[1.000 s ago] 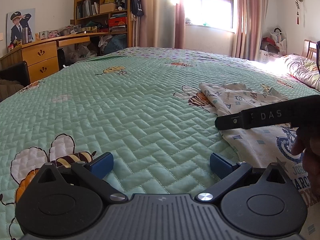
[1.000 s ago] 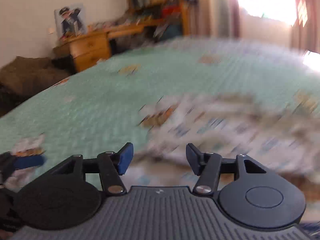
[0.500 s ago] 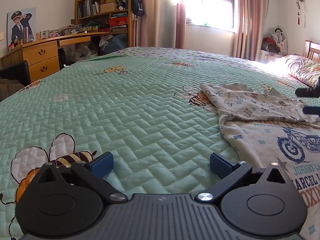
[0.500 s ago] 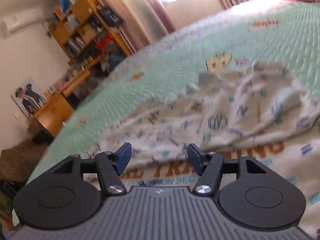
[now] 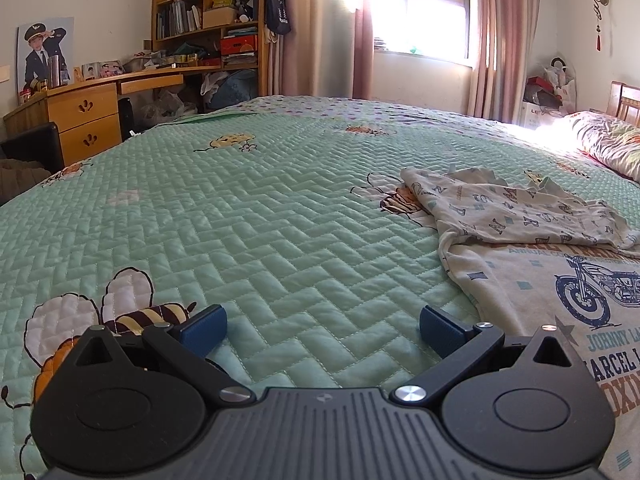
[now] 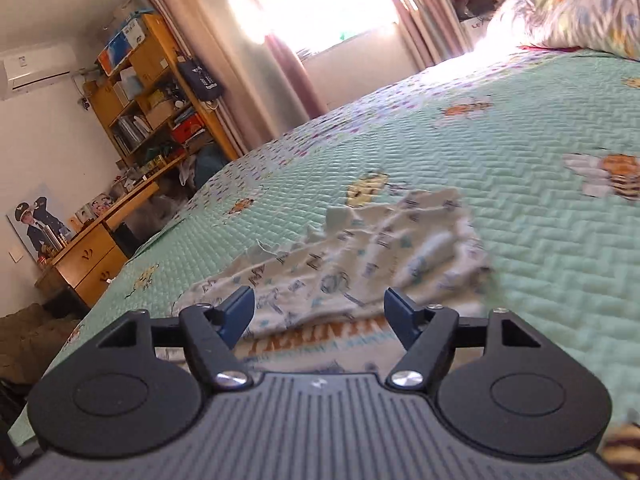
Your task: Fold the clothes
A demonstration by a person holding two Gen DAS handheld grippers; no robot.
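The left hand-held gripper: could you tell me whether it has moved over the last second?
No. The left hand-held gripper keeps the same place against the bee print on the bedspread, jaws open.

Both grippers spread wide, nothing held

The left black two-finger gripper with blue pads (image 5: 322,330) sits low and level over the green quilted bedspread (image 5: 248,216), jaws fully apart. The right black two-finger gripper with blue pads (image 6: 320,316) is tilted, jaws apart, angled low above the same bedspread.
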